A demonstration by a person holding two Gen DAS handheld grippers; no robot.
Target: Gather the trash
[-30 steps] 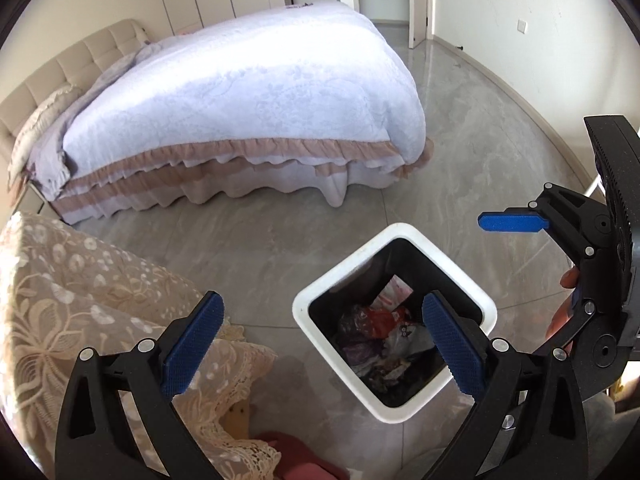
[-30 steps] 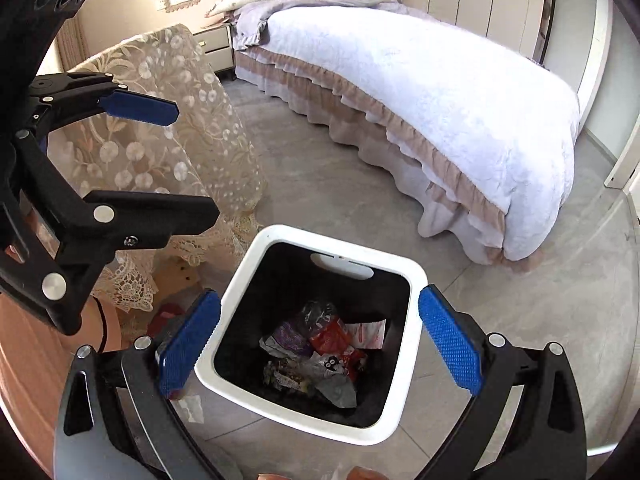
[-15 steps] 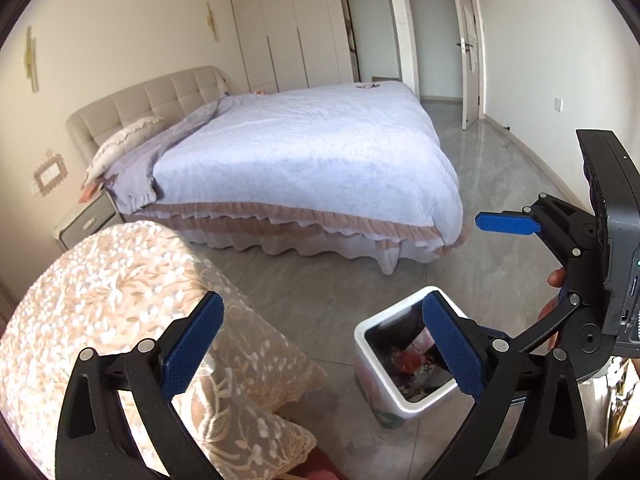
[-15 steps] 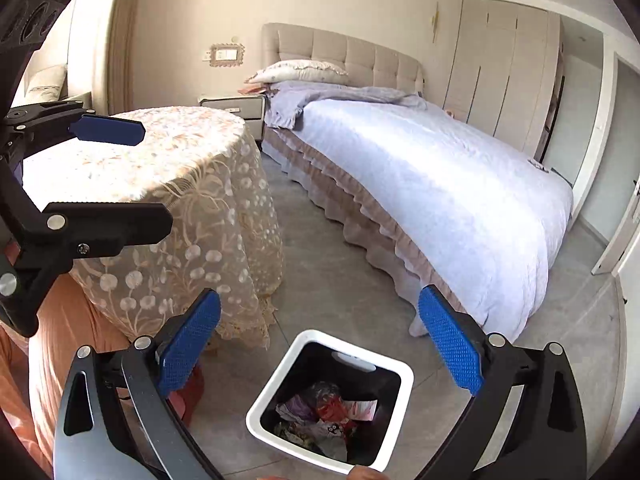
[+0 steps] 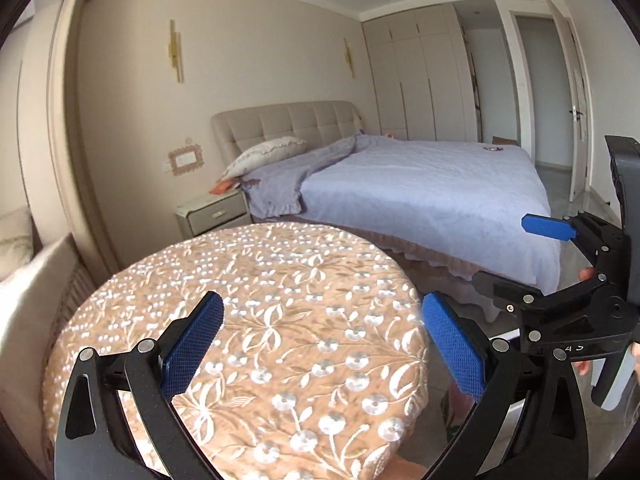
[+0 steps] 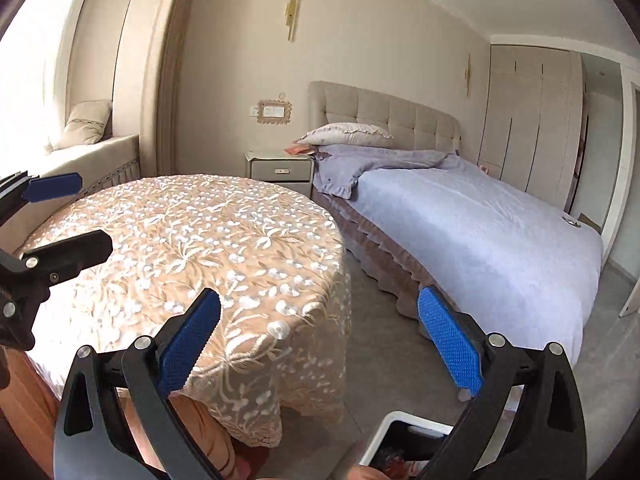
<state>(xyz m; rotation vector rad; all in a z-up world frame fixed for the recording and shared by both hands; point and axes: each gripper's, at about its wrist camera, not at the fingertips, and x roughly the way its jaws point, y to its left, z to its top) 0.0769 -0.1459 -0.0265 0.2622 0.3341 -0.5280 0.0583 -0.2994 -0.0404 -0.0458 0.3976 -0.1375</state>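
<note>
Lace-covered table (image 5: pixel 256 280) lies under both empty, wide-open tongs, left (image 5: pixel 324 344) and right (image 6: pixel 320 340).

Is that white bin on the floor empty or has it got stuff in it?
Not empty. The white square plastic bin shows crumpled reddish wrappers inside; how full, cannot tell.

White bin (image 6: pixel 394 426) mostly cut off, contents barely visible.

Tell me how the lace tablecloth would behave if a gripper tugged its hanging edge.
The lace tablecloth is probably floppy: it drapes in soft folds over the round table's side. It would likely slide toward the pull, since nothing visible weighs it down. Its open embroidery might snag on the textured blue pads.
</note>
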